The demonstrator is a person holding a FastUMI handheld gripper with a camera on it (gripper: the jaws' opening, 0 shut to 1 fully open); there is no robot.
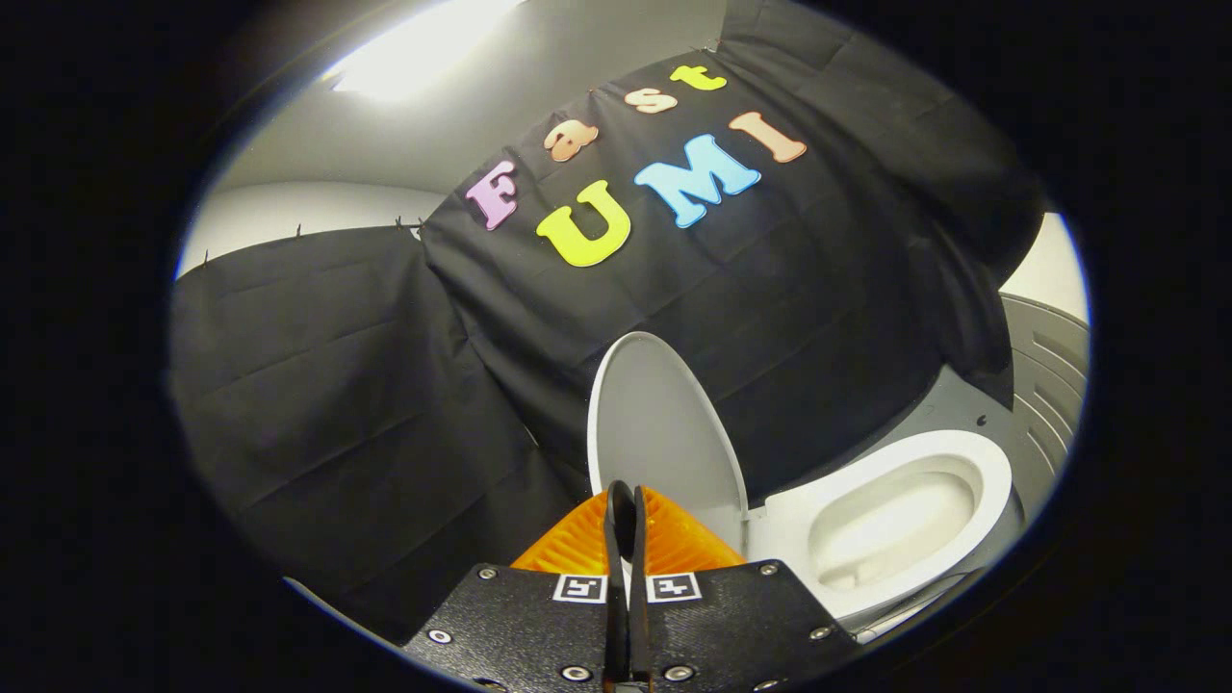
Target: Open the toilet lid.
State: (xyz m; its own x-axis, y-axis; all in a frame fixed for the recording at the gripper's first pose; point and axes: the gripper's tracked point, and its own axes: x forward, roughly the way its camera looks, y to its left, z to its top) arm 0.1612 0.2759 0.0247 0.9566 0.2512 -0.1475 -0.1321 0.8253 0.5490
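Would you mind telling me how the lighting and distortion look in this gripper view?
Gripper view: a ceiling light blows out to white glare; fisheye bends the wall cloth; the raised lid and bowl are evenly lit and sharp; the gripper, fingers together, looks sharp.

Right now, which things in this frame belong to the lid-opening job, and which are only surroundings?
Part of the job:
- toilet lid, raised, just beyond the fingertips
- toilet bowl, uncovered beside the lid
- gripper, fingers closed together with nothing visibly between them

Only surroundings:
- black cloth wall behind the toilet
- grey ribbed panel past the bowl
- ceiling light
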